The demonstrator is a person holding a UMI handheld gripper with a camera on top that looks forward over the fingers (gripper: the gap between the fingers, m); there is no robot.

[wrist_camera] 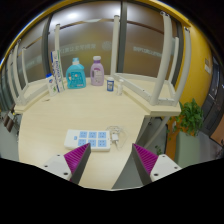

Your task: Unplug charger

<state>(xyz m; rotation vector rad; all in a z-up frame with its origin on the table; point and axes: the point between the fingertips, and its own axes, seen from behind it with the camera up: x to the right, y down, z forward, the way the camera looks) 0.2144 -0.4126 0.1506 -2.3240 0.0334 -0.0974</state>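
Note:
A white power strip (88, 139) with blue-marked sockets lies on the pale wooden table (60, 115), just ahead of my fingers. A white charger (114, 133) sits at its right end with a thin cable curling beside it. My gripper (111, 159) is open and empty, above the table's near part, with its magenta pads (77, 158) apart. The strip lies just beyond the left finger.
At the table's far edge stand a blue bottle (76, 74), a pink bottle (97, 70), a small dark item (110, 86) and a white tube (120, 86). A green plant (189, 119) stands to the right, off the table. Glass partitions rise behind.

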